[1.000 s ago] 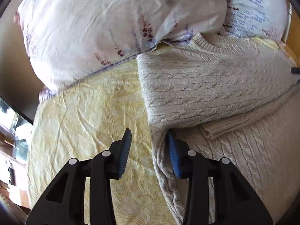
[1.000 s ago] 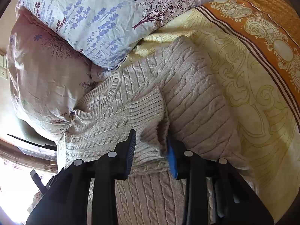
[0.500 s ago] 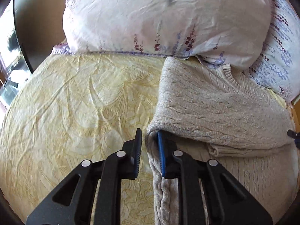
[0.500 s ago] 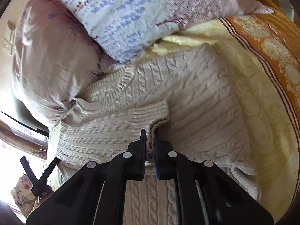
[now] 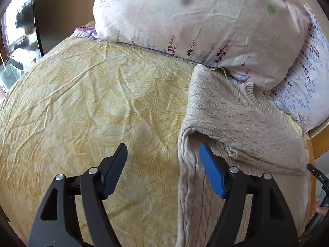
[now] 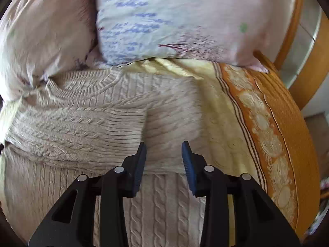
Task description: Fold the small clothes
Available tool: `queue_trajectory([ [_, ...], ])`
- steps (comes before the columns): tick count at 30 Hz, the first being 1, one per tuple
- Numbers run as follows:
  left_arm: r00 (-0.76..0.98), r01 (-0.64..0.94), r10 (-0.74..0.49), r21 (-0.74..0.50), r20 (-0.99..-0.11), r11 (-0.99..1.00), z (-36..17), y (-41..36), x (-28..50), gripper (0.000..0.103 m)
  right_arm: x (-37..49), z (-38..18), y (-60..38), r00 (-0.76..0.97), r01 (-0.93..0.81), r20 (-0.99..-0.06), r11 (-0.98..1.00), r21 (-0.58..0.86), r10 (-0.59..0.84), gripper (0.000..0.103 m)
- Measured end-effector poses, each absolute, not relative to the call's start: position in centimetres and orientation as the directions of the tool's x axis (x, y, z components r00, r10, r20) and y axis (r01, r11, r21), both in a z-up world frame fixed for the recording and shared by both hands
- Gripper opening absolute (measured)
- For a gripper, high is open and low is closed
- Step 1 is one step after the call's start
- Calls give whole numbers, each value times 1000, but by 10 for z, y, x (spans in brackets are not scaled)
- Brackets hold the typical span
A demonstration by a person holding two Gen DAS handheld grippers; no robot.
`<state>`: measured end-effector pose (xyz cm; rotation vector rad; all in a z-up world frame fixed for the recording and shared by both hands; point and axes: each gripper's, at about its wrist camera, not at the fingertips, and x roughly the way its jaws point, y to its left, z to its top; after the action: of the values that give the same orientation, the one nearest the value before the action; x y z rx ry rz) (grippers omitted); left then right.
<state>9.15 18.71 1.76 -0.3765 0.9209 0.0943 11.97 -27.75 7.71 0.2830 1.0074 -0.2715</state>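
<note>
Both grippers let go — left gripper [image 5: 162, 151] and right gripper [image 6: 163, 148] tilt downward over sweater [image 6: 82, 127]; jaws opening, empty.

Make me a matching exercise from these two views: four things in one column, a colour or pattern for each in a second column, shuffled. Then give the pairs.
Things:
1. sweater
2. bedsheet
3. bed cover border
4. front pillow

Colour or pattern:
A. orange with cream ornaments
B. beige cable knit
C. pale fabric with blue and purple flower print
D. pale yellow with a faint leaf pattern

Pairs: 1-B, 2-D, 3-A, 4-C
</note>
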Motion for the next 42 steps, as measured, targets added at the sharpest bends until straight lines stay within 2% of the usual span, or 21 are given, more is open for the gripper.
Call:
queue_trajectory([
  [3,598,-204,-210,-401,-773,893,18,199,72,72,83,74,-325,531,425,-844,839,341,74,51],
  [5,595,-169,-258,-432,-761,886,19,197,60,72,59,69,-344,551,441,-816,768,464,176,51],
  [8,573,-106,-329,-466,-751,878,20,188,45,72,32,59,-354,552,455,-790,697,554,267,51],
  [16,492,-37,-450,-535,-745,844,15,165,11,70,-9,41,-341,503,435,-775,663,609,381,49],
  [23,437,-31,-582,-658,-686,752,5,161,-19,52,-36,37,-323,466,378,-738,645,665,488,43],
  [27,382,-14,-614,-668,-691,744,2,152,-35,41,-52,38,-316,415,347,-744,664,662,524,33],
  [29,358,-4,-618,-663,-700,749,2,147,-41,38,-60,41,-315,407,345,-755,678,649,515,32],
  [39,230,69,-639,-642,-734,763,4,120,-48,36,-77,48,-287,337,236,-779,754,614,529,32],
  [42,222,79,-639,-639,-737,765,6,114,-45,42,-80,50,-281,350,194,-786,781,593,510,32],
])
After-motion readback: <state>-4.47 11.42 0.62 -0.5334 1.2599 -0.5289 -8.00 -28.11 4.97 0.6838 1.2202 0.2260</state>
